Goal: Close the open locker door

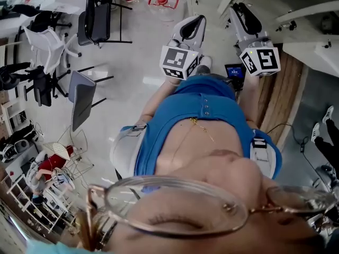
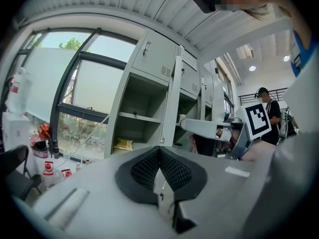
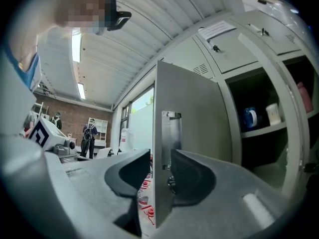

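The open grey locker door (image 3: 192, 113) stands edge-on in the right gripper view, with a metal latch plate (image 3: 169, 138) near its free edge. My right gripper (image 3: 160, 176) is open, with that edge between its jaws; I see no pad pressing on it. In the left gripper view the same door (image 2: 173, 103) sticks out from the grey lockers (image 2: 134, 118), and the right gripper's tip (image 2: 185, 126) sits at it. My left gripper (image 2: 159, 156) is shut on nothing, away from the door. In the head view both grippers (image 1: 193, 25) (image 1: 239, 12) point toward the lockers (image 1: 312, 15).
The open compartment behind the door holds a blue cup (image 3: 250, 117) and a white cup (image 3: 272, 113). Chairs (image 1: 98, 17) (image 1: 79, 97) stand on the floor to the left. People (image 3: 89, 133) stand far back in the room. Bottles (image 2: 50, 168) sit below the window.
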Tool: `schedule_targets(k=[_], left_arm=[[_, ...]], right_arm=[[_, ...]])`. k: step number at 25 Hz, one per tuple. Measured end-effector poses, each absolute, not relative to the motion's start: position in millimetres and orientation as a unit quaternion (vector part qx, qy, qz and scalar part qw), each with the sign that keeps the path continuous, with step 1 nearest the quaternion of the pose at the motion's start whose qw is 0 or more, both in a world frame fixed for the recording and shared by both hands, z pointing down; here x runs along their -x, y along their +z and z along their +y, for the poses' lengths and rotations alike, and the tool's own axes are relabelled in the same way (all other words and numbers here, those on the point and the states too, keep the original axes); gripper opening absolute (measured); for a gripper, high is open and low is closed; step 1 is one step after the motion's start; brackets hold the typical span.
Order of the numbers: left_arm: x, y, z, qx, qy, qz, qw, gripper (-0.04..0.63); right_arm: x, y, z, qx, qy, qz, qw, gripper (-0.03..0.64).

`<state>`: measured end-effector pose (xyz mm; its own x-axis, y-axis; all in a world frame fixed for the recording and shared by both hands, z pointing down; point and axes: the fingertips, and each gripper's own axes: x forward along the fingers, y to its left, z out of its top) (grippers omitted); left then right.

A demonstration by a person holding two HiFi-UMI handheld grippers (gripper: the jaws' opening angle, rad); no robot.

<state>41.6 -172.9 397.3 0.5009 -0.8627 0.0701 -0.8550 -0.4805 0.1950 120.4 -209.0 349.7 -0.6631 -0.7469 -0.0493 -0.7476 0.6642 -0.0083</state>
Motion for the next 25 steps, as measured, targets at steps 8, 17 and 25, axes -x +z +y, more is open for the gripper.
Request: schedule_targets(k=[8,17,25], left_arm=[[-37,404,-186,-0.839,-0.014,-0.535,0.103,0.000],[-24,407,-200,-0.807,-0.028,-0.580,0.108,0.000],[-7,405,-211,-0.801,-0.035,-0.587,0.117,0.000]], right_arm=[[-110,345,-229,0.347,0.011,0.937,0.045,0.130],[-91,340,-235,0.258,0.023,0.964,0.058,0.109],[-71,339,-244,0.213,0.018,0.974,0.070,0.109]])
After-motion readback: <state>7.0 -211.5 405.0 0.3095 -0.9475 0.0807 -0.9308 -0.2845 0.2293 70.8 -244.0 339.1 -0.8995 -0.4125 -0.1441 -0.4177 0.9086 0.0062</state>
